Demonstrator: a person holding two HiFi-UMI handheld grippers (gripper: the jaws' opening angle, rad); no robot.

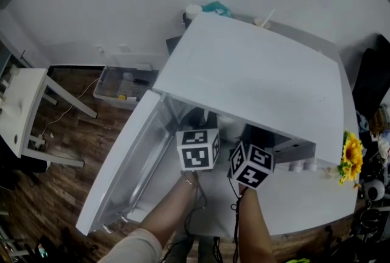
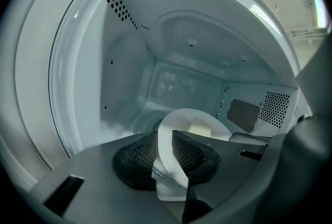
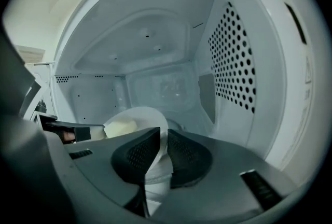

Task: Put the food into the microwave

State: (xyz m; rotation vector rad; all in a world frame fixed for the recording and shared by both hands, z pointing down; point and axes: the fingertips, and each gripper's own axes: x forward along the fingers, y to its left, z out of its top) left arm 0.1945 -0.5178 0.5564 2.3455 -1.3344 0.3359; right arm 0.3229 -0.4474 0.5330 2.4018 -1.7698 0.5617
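The white microwave [image 1: 256,73] stands with its door [image 1: 131,164] swung open to the left. A white plate [image 2: 207,116] carrying a pale yellow piece of food [image 2: 199,127] is held at the mouth of the cavity, over the round turntable [image 2: 142,122]. My left gripper [image 2: 165,137] is shut on the plate's near rim. My right gripper [image 3: 163,137] is shut on the plate [image 3: 140,116] at its other side, with the food [image 3: 120,127] beyond. In the head view only the two marker cubes [image 1: 198,149] [image 1: 251,164] show; the jaws are hidden under the microwave top.
The cavity walls are close on both sides: a perforated wall [image 3: 236,62] on the right, a plain one [image 2: 122,78] on the left. Yellow flowers [image 1: 351,155] stand at the counter's right. A clear box [image 1: 125,82] and a white table [image 1: 21,109] are on the floor at left.
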